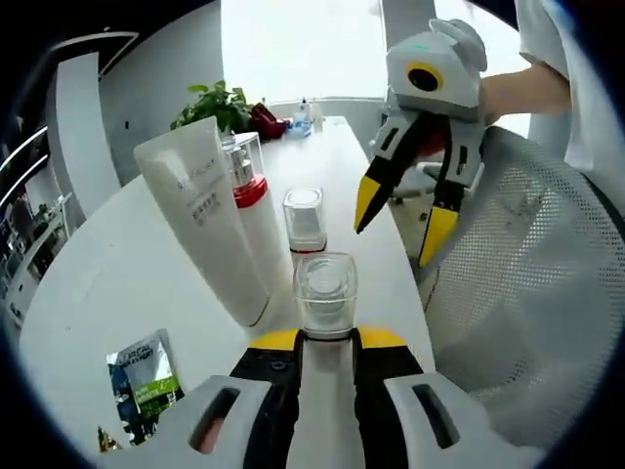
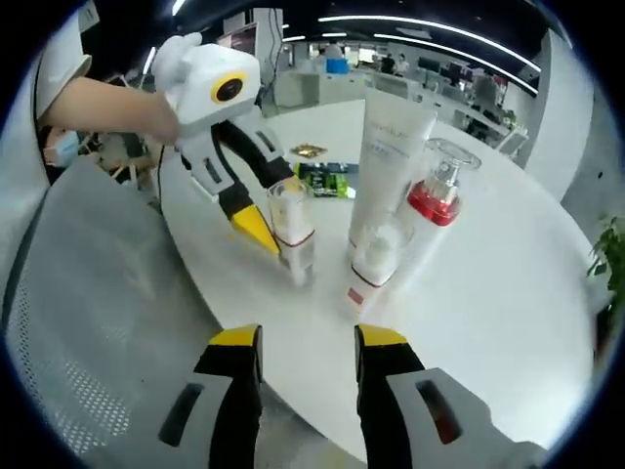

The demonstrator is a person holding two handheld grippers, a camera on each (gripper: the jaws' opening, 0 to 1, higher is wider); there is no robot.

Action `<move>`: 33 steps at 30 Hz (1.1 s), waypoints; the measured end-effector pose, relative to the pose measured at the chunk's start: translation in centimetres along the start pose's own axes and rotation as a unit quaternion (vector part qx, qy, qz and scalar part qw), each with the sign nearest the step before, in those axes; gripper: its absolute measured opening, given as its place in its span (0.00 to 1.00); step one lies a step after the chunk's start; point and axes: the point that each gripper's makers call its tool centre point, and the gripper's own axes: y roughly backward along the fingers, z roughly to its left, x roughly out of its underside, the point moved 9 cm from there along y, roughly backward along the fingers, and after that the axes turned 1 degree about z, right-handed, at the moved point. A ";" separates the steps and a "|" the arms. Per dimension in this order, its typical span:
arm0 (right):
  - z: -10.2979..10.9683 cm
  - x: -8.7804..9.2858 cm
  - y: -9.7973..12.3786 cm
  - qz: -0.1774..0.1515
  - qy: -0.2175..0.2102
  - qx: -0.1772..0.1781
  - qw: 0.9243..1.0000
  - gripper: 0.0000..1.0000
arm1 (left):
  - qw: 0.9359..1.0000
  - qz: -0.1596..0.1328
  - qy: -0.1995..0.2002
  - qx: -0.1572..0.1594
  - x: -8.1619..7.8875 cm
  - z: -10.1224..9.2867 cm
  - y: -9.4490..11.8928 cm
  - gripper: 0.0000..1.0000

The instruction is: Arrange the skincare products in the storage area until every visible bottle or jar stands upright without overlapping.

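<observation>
My left gripper (image 1: 327,340) is shut on a small white bottle with a clear cap (image 1: 325,291), held upright near the table's edge. In the right gripper view the same bottle (image 2: 292,233) sits in the left gripper (image 2: 269,230), its base at the tabletop. Behind it are a tall white tube (image 1: 203,220) (image 2: 391,137), a pump bottle with a red collar (image 1: 250,191) (image 2: 433,200) and another clear-capped small bottle (image 1: 305,221) (image 2: 376,256), all upright and close together. My right gripper (image 2: 308,342) (image 1: 395,239) hangs open off the table's edge, holding nothing.
The round white table (image 1: 107,274) (image 2: 488,293) carries a green-and-black sachet (image 1: 146,379) (image 2: 327,179) and a gold sachet (image 2: 308,149). A potted plant (image 1: 215,103) stands at the far end. A grey mesh chair (image 1: 527,293) (image 2: 88,293) sits against the table edge.
</observation>
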 end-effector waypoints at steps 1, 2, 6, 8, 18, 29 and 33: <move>0.0 0.1 0.0 -0.001 -0.005 0.002 1.000 0.39 | 1.000 -0.001 -0.001 0.000 -0.1 0.1 -0.2 0.22; 0.0 0.2 0.0 -0.003 -0.010 0.003 1.000 0.40 | 1.000 -0.002 -0.002 0.001 -0.2 0.3 -0.3 0.22; 0.0 0.3 -0.1 -0.013 -0.028 0.012 0.999 0.45 | 1.000 -0.004 -0.004 0.003 -0.7 0.8 -1.0 0.22; 0.0 0.2 0.0 -0.016 -0.029 0.017 0.999 0.48 | 1.000 -0.005 -0.005 0.004 -0.9 1.0 -1.3 0.22; -0.3 -0.3 1.6 -0.059 -0.058 0.034 0.996 0.73 | 1.000 -0.010 -0.009 0.011 -1.4 1.4 -2.1 0.22; 0.2 -0.9 2.2 -0.120 -0.078 0.025 0.989 1.00 | 1.000 -0.010 -0.019 0.022 -1.8 1.7 -2.7 0.22; 0.4 -1.1 2.2 -0.136 -0.086 0.018 0.987 0.99 | 0.999 -0.010 -0.021 0.026 -1.9 1.7 -2.8 0.22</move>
